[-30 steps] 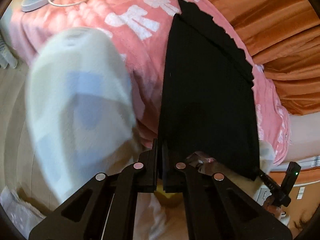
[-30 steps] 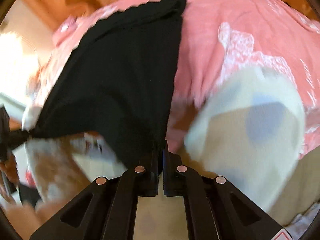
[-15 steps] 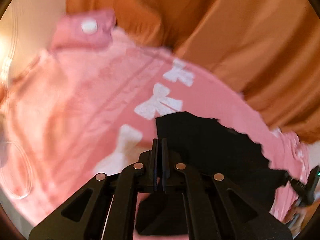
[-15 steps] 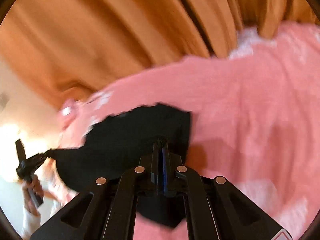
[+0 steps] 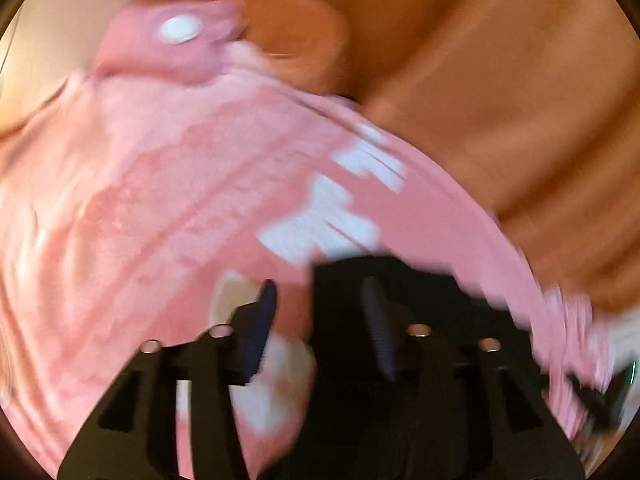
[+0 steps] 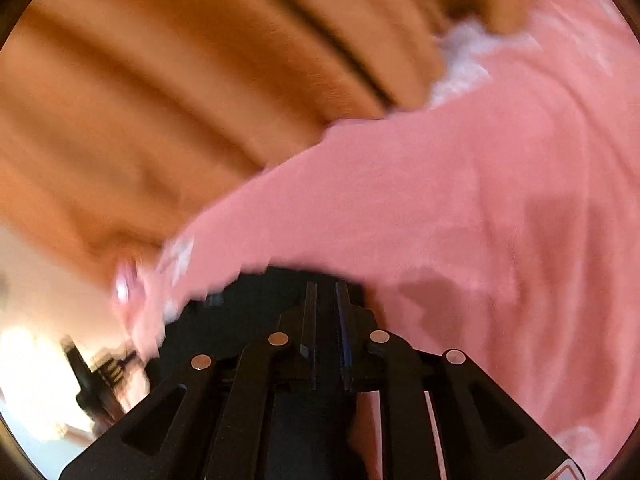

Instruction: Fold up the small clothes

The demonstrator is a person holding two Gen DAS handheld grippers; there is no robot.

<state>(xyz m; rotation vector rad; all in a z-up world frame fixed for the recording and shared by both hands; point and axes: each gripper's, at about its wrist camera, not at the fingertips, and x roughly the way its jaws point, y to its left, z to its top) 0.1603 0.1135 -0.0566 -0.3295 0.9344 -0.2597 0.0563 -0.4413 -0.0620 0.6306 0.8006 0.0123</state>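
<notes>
The black garment lies on the pink blanket. The left gripper is spread wide, the right gripper parted slightly (nothing pinched). Both should withdraw straight, without dragging the laid edge.

Black garment motion-blurred, lower part hidden behind jaws

My left gripper: jaws spread wide, the two fingers well apart, pointing forward and down, nothing between the pads. My right gripper: fingers parted by a narrow gap, running parallel, also angled forward and down. Both views are motion-blurred, so finer detail of the fingertips cannot be told.
</notes>
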